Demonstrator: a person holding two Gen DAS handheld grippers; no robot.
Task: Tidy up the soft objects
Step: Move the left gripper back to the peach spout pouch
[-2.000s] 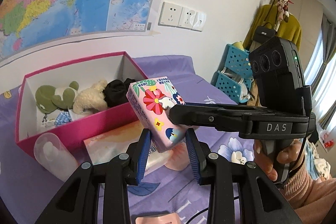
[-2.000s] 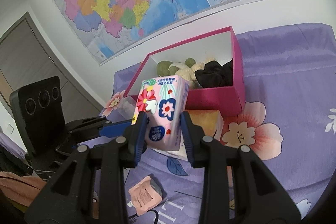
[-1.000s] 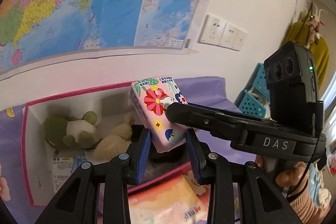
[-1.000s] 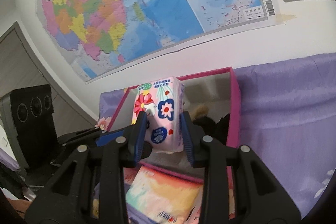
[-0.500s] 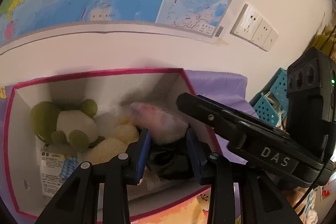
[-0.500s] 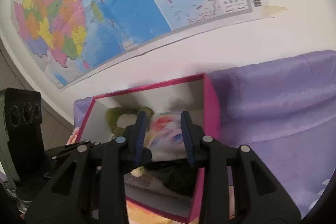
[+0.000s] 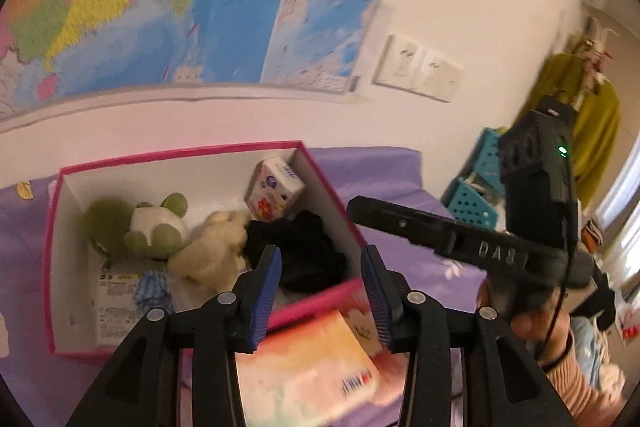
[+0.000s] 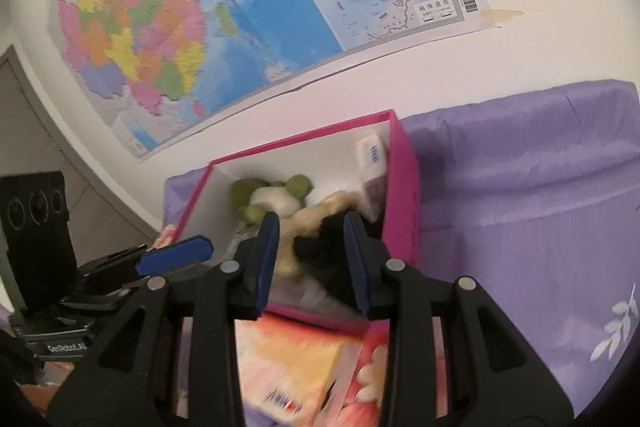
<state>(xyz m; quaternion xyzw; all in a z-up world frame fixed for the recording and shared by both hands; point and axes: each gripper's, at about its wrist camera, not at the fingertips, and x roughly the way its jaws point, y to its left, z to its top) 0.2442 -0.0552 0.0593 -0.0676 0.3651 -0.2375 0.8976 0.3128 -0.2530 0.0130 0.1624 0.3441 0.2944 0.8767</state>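
Observation:
A floral tissue pack [image 7: 274, 191] lies in the far right corner of the pink box [image 7: 328, 183]; it also shows in the right wrist view [image 8: 372, 163], inside the box [image 8: 404, 187]. The box holds a green plush [image 7: 154, 223], a cream plush [image 7: 210, 247] and a black soft item [image 7: 304, 251]. My left gripper [image 7: 320, 291] is open and empty above the box's near wall. My right gripper [image 8: 310, 263] is open and empty over the box's near edge.
An orange-pink tissue pack [image 7: 308, 371] lies in front of the box on the purple floral bedspread [image 8: 520, 195]. A map [image 8: 240, 7] and sockets [image 7: 416, 73] are on the wall behind. Teal baskets [image 7: 472, 195] stand at the right.
Both grippers carried the floral tissue pack from in front of the box to over it and opened. The pack now lies in the box's far corner; both grippers have drawn back.

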